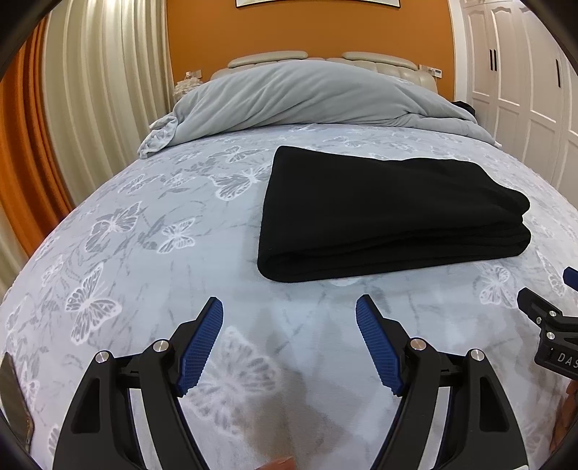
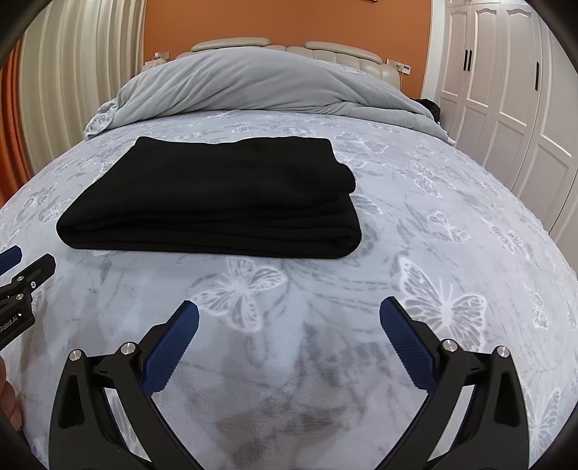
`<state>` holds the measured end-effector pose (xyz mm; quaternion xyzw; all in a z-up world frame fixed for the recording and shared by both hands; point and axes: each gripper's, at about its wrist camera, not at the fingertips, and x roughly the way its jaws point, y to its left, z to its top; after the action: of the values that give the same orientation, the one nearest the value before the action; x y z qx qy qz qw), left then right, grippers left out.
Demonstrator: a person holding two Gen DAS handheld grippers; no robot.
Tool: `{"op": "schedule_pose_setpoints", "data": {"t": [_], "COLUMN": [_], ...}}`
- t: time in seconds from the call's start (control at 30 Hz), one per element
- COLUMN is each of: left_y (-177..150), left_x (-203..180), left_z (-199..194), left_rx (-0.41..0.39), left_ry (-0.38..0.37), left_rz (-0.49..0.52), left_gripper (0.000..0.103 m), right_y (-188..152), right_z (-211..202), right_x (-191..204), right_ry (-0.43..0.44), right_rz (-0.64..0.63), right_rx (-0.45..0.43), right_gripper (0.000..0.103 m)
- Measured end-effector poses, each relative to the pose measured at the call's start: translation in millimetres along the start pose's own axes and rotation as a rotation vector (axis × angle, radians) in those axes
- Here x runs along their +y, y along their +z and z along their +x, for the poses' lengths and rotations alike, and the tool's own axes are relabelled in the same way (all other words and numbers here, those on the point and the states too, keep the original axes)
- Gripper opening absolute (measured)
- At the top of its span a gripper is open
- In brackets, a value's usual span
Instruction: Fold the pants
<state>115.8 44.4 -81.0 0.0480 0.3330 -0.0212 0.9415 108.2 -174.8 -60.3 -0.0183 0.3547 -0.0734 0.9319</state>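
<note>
Both jaws spread wide and empty, the left hand-held gripper (image 1: 289,318) and right hand-held gripper (image 2: 289,321) hover short of the black pants (image 2: 213,202), already folded compactly on the bed (image 2: 451,289), so little seems left.

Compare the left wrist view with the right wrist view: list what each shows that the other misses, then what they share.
Left wrist only: the open left gripper from behind, and a brown object at the frame's left edge.

Right wrist only: the open right gripper from behind, and more of the white wardrobe doors.

Both: the folded black pants lying free on the butterfly-print bedspread, the bunched grey duvet, the beige headboard, the orange wall and the pleated curtains.
</note>
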Motion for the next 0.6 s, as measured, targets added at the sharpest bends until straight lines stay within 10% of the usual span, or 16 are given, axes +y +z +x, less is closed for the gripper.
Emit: {"op": "schedule_pose_setpoints", "data": {"t": [0.6], "left_y": [0.4], "left_x": [0.3], "left_z": [0.4], "left_rx": [0.002], "left_ry": [0.004], "left_rz": [0.0], "left_gripper": [0.073], "right_y": [0.6], "right_z": [-1.2], "right_x": [-0.1], "right_ry": [-0.002], "right_rz": [-0.01], "right_rx": [-0.008], "right_gripper": [0.098]}}
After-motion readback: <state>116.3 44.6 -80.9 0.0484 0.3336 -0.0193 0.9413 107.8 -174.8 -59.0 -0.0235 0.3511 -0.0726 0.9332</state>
